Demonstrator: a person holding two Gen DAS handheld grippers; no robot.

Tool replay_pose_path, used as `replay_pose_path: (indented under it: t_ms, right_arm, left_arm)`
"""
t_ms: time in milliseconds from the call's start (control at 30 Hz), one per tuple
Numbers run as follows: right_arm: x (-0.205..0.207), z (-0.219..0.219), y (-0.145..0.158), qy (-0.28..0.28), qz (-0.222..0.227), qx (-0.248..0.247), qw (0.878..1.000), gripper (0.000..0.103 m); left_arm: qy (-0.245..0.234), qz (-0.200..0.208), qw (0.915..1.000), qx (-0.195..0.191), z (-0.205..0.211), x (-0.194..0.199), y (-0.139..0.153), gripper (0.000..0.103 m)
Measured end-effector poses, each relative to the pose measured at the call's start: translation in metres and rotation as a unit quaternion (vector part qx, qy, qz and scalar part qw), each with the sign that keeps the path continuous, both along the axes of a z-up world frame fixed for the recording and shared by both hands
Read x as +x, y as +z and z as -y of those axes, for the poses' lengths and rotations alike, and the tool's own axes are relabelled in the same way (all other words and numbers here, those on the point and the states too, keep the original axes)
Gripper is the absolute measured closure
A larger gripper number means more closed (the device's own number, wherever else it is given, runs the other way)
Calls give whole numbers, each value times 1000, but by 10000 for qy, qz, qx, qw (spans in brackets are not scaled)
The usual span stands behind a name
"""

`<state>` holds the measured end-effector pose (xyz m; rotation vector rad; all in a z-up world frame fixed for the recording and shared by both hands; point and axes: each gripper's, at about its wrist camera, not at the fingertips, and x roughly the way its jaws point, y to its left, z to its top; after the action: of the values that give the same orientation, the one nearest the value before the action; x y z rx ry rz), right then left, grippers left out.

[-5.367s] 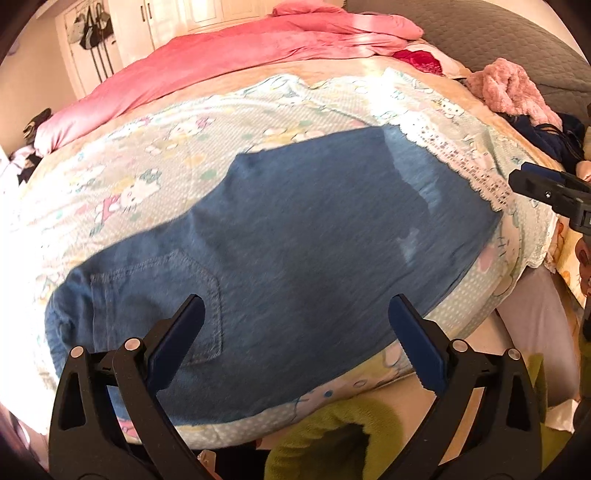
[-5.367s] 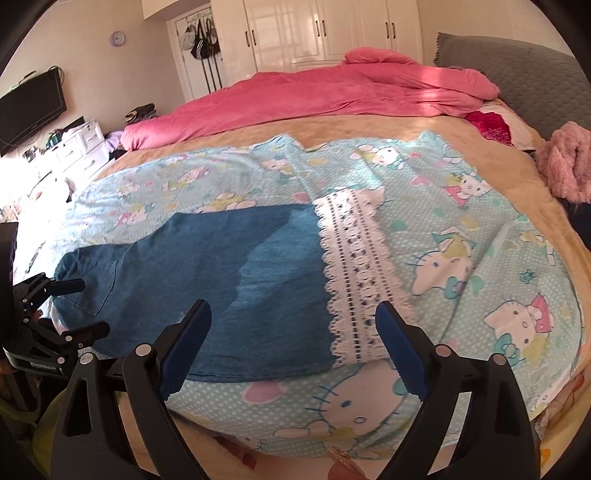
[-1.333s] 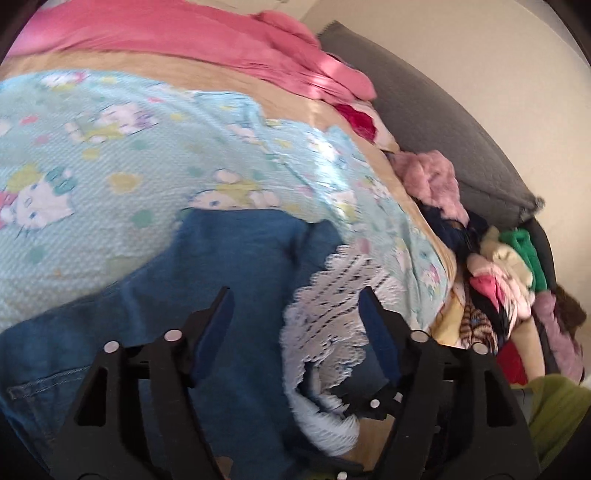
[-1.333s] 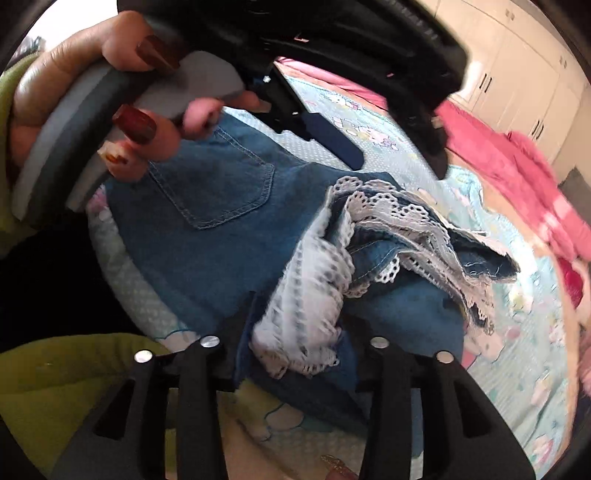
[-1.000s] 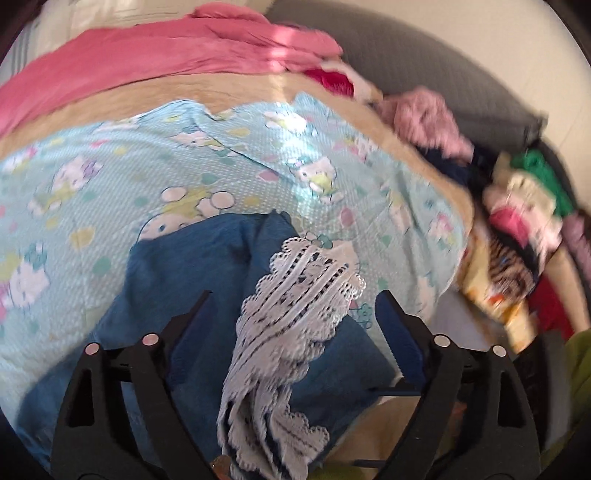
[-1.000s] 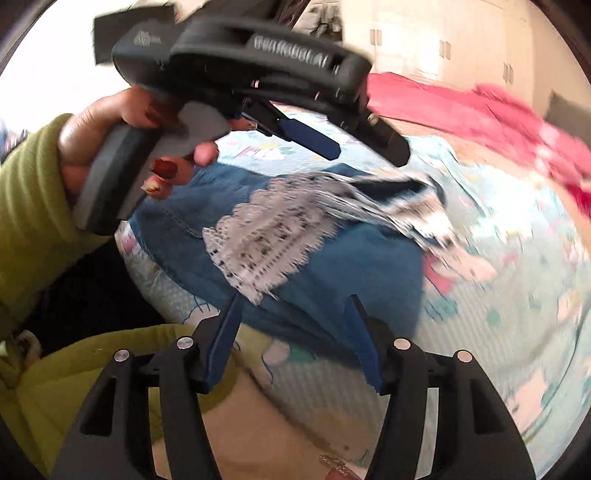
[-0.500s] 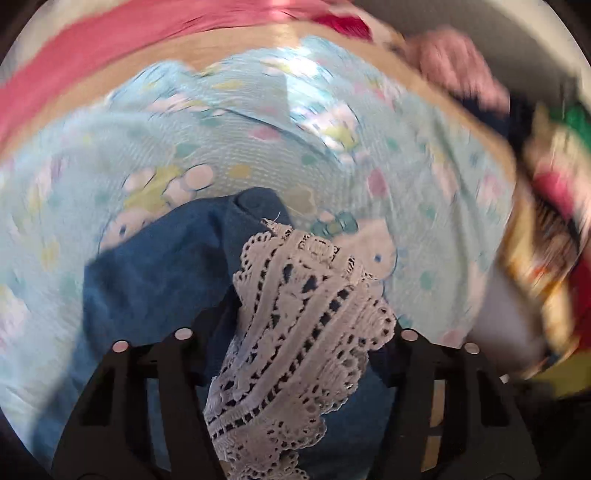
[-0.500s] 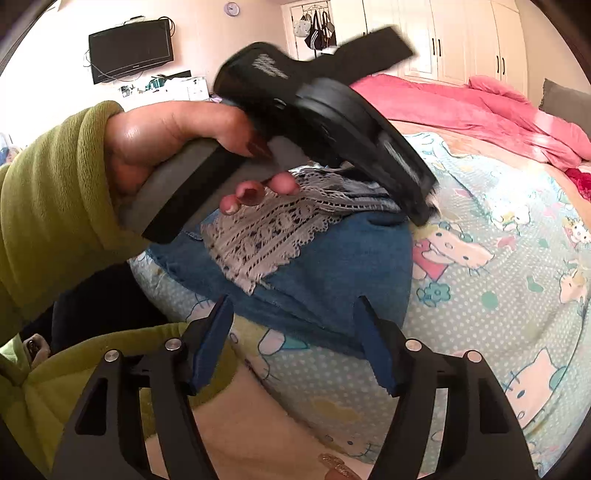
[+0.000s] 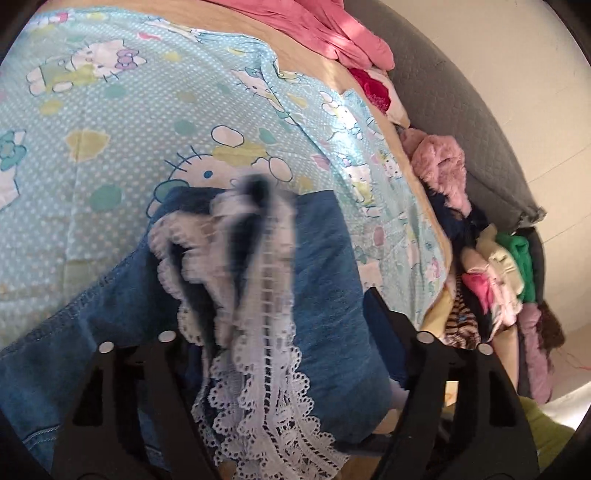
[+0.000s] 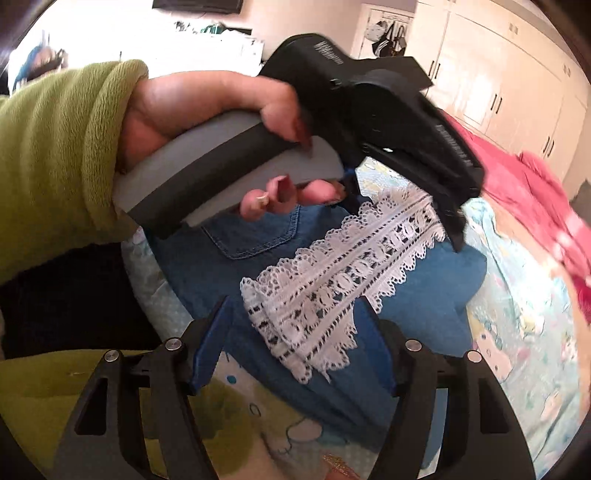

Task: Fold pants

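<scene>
Here we go: the pants lie on the sheet at the near edge of the bed, legs doubled back so the lace hem sits on top of the seat, just by the back pocket. That is the fold being laid.

The left gripper hangs right over it. Its jaws have just been opening and stand wide, with the lace loose and blurred between them; we judge it is letting the hem drop, not pinching it.

The right gripper comes in from 6 o'clock. Its jaws have eased apart too and grip nothing. The lace end lies below and between the fingers, ready for a tidy-up or the next fold, we'd guess.

In the right view a hand in a green sleeve holds the left tool at 12 o'clock.

Round the room: cartoon-cat sheet, pink quilt at 1 o'clock, clothes pile at 3 o'clock, white wardrobe behind.
</scene>
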<state>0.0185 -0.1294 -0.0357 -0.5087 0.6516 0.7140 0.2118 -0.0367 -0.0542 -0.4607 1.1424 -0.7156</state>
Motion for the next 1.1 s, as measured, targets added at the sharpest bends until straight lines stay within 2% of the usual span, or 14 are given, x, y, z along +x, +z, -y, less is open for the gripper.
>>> replay_pose_path:
  t_ms: [67, 167, 200, 233, 333, 400, 500, 567, 667, 767, 867, 933, 1000, 1100]
  right_arm:
    - [2, -10, -8, 34, 24, -268, 9996, 39]
    - [11, -11, -14, -34, -169, -303, 9994, 65]
    - [13, -9, -13, -59, -246, -208, 9995, 75]
    - [16, -3, -9, -79, -314, -82, 9994, 79]
    - [21, 12, 8, -88, -475, 373, 9981, 86]
    - [19, 30, 28, 38, -489, 736, 9961, 86]
    - [8, 30, 36, 381, -192, 686, 9967, 86]
    - [8, 20, 27, 477, -150, 417, 9979, 86]
    - [9, 9, 11, 466, -338, 122, 9983, 86]
    - [-1, 6, 9, 495, -299, -10, 9983, 82]
    - [-4, 0, 11, 577, -374, -19, 9976, 74]
    - [-4, 7, 16, 650, -715, 289, 9949, 68]
    - [3, 24, 28, 708, -1119, 825, 9878, 54]
    - [12, 51, 46, 560, -1247, 1240, 9828, 51]
  left_arm:
    - [62, -71, 9998, -196, -5, 2, -3, 29]
    - [266, -79, 9995, -168, -7, 5, -4, 29]
    - [340, -104, 9993, -118, -6, 7, -4, 34]
    - [439, -158, 9989, -43, -7, 8, -6, 55]
    - [750, -207, 9970, -60, -17, 9, -8, 94]
    - [955, -72, 9948, -336, -33, 1, 2, 94]
    - [1107, 255, 9919, -566, -54, -16, 19, 94]
    - [1163, 323, 9917, -448, -60, -23, 19, 94]
    - [1295, 62, 9916, -10, -64, -23, 0, 92]
    - [1427, -97, 9897, -27, -68, -23, -13, 90]
    - [1378, 28, 9903, 174, -64, -24, -10, 84]
    - [1379, 140, 9901, 214, -64, -25, -5, 62]
    - [1428, 279, 9891, 220, -67, -31, 4, 46]
    - [1518, 579, 9854, 502, -76, -48, 20, 42]
